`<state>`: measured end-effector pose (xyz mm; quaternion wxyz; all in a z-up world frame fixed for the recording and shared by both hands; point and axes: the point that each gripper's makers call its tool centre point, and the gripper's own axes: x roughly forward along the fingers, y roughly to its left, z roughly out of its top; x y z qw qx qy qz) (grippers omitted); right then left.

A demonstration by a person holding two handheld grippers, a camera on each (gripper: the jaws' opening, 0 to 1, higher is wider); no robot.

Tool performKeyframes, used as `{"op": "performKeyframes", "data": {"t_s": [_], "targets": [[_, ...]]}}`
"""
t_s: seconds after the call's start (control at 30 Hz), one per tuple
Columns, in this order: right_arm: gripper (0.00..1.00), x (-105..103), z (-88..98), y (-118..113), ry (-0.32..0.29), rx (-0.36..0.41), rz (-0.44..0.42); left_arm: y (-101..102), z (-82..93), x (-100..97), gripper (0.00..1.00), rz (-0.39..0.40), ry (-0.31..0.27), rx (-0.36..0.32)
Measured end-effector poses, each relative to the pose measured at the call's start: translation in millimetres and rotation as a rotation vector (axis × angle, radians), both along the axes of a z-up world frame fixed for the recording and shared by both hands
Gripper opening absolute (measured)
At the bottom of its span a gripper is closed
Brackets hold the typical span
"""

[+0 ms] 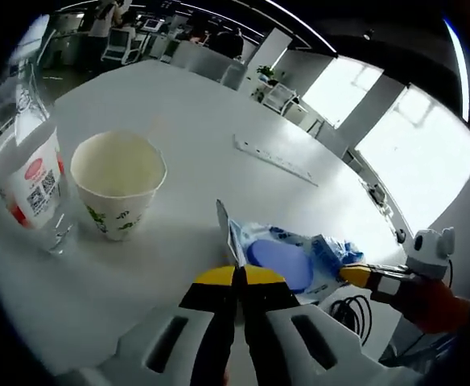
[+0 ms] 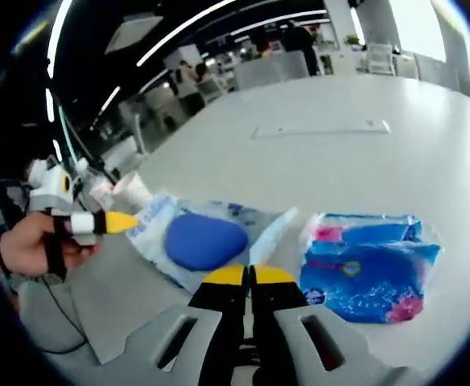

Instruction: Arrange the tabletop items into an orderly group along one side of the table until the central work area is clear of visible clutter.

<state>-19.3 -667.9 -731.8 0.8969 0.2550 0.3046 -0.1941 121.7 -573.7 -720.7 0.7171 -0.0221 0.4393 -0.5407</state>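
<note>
A clear wipes packet with a blue oval lid lies on the white table, and it shows as the same packet in the right gripper view. My left gripper is shut on its near edge, where a corner of film sticks up. My right gripper is shut on the opposite edge. Each gripper appears in the other's view: the right gripper from the right, the left gripper from the left, held by a hand. A blue tissue pack lies beside the packet.
A paper cup and a plastic bottle with a white label stand together near the table's edge. A long white strip lies flat farther out, seen also as the strip. A black cable hangs off the table edge. Chairs and people are beyond.
</note>
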Motion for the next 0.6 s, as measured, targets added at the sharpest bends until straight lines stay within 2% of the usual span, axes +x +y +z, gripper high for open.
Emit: {"op": "performKeyframes", "data": {"t_s": [0.23, 0.6], "targets": [[0.0, -0.2, -8.1, -5.1, 0.015, -0.004, -0.024, 3.0, -15.0, -1.2, 0.0, 0.02, 0.026, 0.032], [0.03, -5.2, -13.2, -12.9, 0.046, -0.019, -0.064, 2.4, -22.2, 4.7, 0.0, 0.044, 0.033, 0.062]]}}
